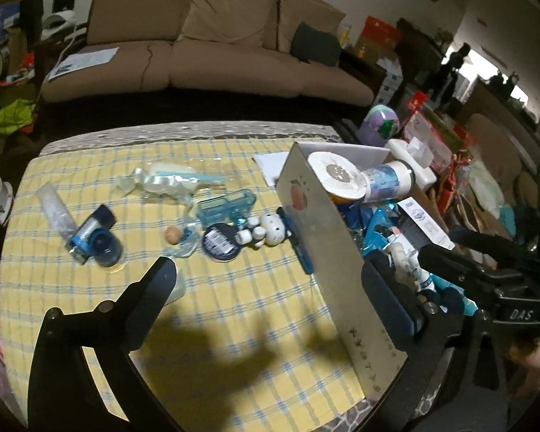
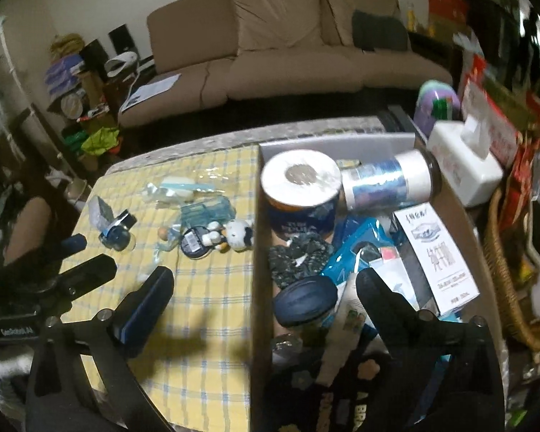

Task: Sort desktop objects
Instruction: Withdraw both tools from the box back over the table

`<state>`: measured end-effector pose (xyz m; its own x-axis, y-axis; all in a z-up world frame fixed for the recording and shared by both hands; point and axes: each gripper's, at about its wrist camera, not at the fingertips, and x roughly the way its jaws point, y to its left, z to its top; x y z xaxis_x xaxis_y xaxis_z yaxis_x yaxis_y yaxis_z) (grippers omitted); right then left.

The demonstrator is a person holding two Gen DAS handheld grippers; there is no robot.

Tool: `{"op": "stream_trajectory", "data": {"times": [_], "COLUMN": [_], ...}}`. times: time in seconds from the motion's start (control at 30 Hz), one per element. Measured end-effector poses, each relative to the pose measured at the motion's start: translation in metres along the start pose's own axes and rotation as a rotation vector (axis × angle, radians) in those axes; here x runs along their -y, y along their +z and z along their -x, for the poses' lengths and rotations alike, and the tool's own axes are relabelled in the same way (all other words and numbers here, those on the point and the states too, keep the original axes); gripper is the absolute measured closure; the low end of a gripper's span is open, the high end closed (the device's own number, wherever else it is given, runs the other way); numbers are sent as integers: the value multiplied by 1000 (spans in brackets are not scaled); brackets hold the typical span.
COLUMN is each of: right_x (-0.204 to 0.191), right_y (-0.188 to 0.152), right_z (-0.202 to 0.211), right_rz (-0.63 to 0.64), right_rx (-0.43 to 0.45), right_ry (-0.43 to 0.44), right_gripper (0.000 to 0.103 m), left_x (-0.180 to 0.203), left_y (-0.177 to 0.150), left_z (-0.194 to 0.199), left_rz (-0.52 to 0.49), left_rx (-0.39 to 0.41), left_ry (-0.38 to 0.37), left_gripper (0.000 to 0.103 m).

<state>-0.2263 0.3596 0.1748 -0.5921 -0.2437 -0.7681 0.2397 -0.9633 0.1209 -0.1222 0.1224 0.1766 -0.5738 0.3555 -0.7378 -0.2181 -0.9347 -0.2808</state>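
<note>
A grey storage box (image 1: 316,223) (image 2: 261,237) stands on the right of the yellow checked tablecloth (image 1: 90,288) (image 2: 212,306), full of items: a toilet roll (image 2: 300,176), a blue-white cylinder (image 2: 388,180), a dark round lid (image 2: 304,300). Loose on the cloth lie a white cat figure (image 1: 270,232) (image 2: 235,235), a round dark tin (image 1: 219,241) (image 2: 194,241), a clear blue case (image 1: 226,205), a small brown ball (image 1: 172,234) and a blue-black gadget (image 1: 97,237) (image 2: 117,232). My left gripper (image 1: 270,277) is open and empty above the cloth. My right gripper (image 2: 266,288) is open, straddling the box wall.
A white tissue box (image 2: 464,165) and a purple-green object (image 2: 437,102) stand behind the storage box. A wicker basket (image 2: 504,273) is at the right. A beige sofa (image 1: 205,46) lies beyond the table. Clear plastic packets (image 1: 169,180) lie at the cloth's far side.
</note>
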Motion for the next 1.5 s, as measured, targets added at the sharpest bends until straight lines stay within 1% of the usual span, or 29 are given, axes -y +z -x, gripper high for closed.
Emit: {"op": "stream_trajectory", "data": {"times": [0.23,0.33,0.47,0.57,0.7,0.8,0.97,1.03,1.1,1.17,1.27,1.33,1.4,1.5], "right_x": [-30,-42,-60,-73,-85,-90,-93,-94,-101,-109,-117,-118,-117,-113], "right_y": [-3,-4,-8,-12,-17,-20,-24,-27,-34,-44,-59,-69,-77,-87], "right_z": [10,14,21,20,16,9,-17,-32,-49,-66,-95,-114,-125,-141], "right_rz": [34,50,67,79,88,77,52,52,83,124,163,162,154,139], "right_rx": [9,17,34,30,26,29,20,8,-5,-16,-47,-69,-76,-86], "right_ry": [13,10,13,21,35,63,119,147,177,172,150,131,119,91], "right_gripper": [0,0,0,0,0,0,0,0,0,0,0,0,0,0], "left_x": [-22,-31,-44,-57,-80,-101,-137,-147,-152,-153,-153,-153,-156,-160], "left_y": [-11,-17,-27,-35,-44,-52,-64,-69,-74,-79,-87,-95,-102,-111], "left_z": [28,39,50,55,63,65,49,35,19,7,-14,-26,-35,-47], "left_rz": [-4,-15,-9,0,25,42,65,66,58,51,27,16,31,56], "left_rx": [22,36,37,31,38,44,25,10,-6,-17,-34,-34,-45,-66], "left_ry": [31,60,74,89,95,99,86,73,59,61,107,149,173,190], "left_gripper": [0,0,0,0,0,0,0,0,0,0,0,0,0,0]}}
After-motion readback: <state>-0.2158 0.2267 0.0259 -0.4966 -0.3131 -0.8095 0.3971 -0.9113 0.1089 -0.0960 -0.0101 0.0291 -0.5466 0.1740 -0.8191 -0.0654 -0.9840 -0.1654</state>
